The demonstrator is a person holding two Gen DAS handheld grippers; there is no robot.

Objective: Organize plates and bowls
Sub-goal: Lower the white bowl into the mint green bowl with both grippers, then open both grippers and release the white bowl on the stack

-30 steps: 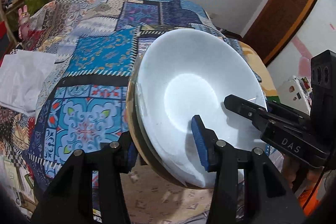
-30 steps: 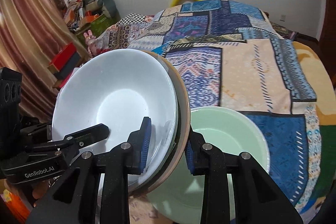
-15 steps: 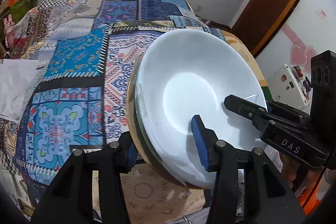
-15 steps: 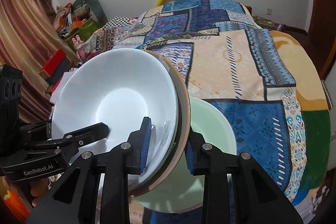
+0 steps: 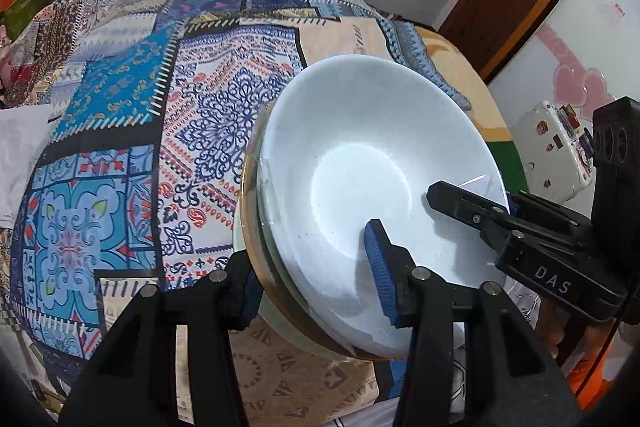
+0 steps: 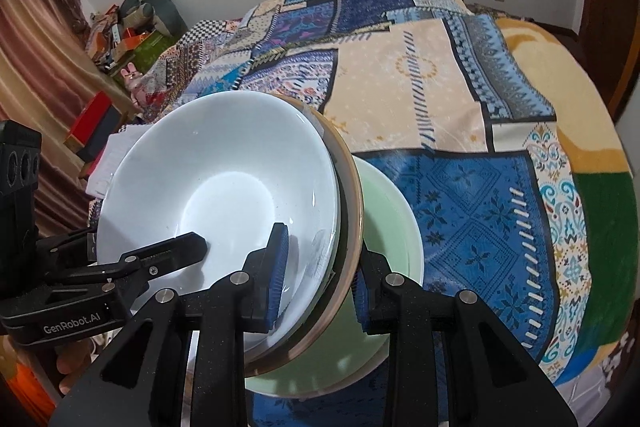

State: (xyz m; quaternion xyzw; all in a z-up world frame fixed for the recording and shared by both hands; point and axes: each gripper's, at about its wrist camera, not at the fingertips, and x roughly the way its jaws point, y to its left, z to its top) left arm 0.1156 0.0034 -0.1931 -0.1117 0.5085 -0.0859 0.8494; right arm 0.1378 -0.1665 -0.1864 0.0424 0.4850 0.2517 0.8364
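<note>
I have the left hand-held gripper (image 5: 316, 277) and right hand-held gripper (image 6: 318, 283) each pinching opposite rims of the stacked white bowls (image 6: 224, 195), tilted above the green bowl (image 6: 384, 227) on the bed (image 6: 480, 187).

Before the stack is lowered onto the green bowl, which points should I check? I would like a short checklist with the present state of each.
1. Left gripper clamps the stack's rim: ok.
2. Right gripper clamps the opposite rim: ok.
3. White bowl sits nested in the tan-rimmed dish: ok.
4. Green bowl lies under the stack: ok.
5. Stack centred over the green bowl: not ok, it sits off to one side.
6. Stack level: cannot tell.
</note>
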